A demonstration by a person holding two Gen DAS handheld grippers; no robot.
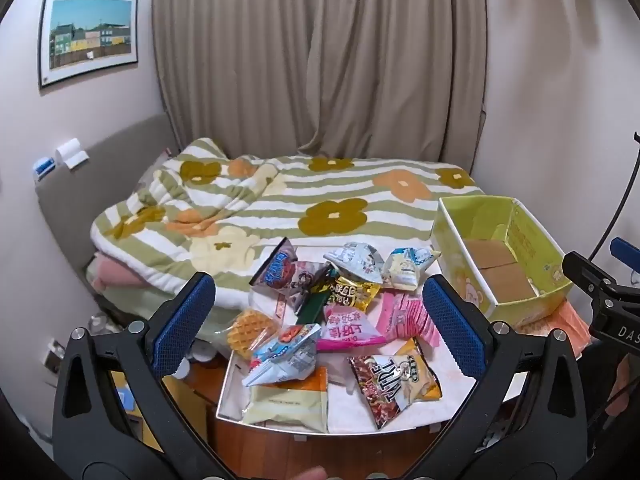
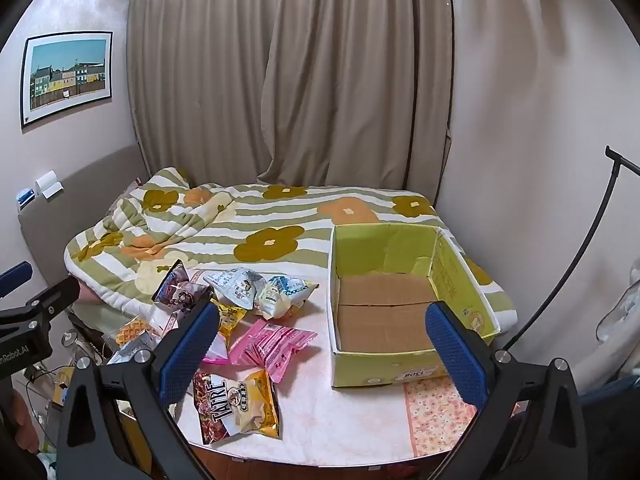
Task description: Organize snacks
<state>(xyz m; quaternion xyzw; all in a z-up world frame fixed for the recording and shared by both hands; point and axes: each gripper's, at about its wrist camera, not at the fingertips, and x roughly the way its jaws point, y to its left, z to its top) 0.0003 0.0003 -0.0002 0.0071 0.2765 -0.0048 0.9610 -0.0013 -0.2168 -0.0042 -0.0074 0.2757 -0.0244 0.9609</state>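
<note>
A pile of snack packets lies on a small white table (image 1: 352,408): a brown-and-yellow TATRE bag (image 1: 396,384), a pink packet (image 1: 348,330), a waffle (image 1: 250,330), a pale green packet (image 1: 286,402). An open, empty yellow-green cardboard box (image 1: 504,256) stands at the table's right. My left gripper (image 1: 320,320) is open and empty above the pile. My right gripper (image 2: 322,340) is open and empty, between the TATRE bag (image 2: 236,404) and the box (image 2: 400,308); a pink ridged packet (image 2: 272,344) lies between its fingers.
A bed with a green-striped flowered blanket (image 1: 280,204) lies behind the table. Beige curtains (image 2: 300,80) hang at the back. A framed picture (image 1: 90,36) hangs on the left wall. A black stand (image 2: 600,220) rises at the right.
</note>
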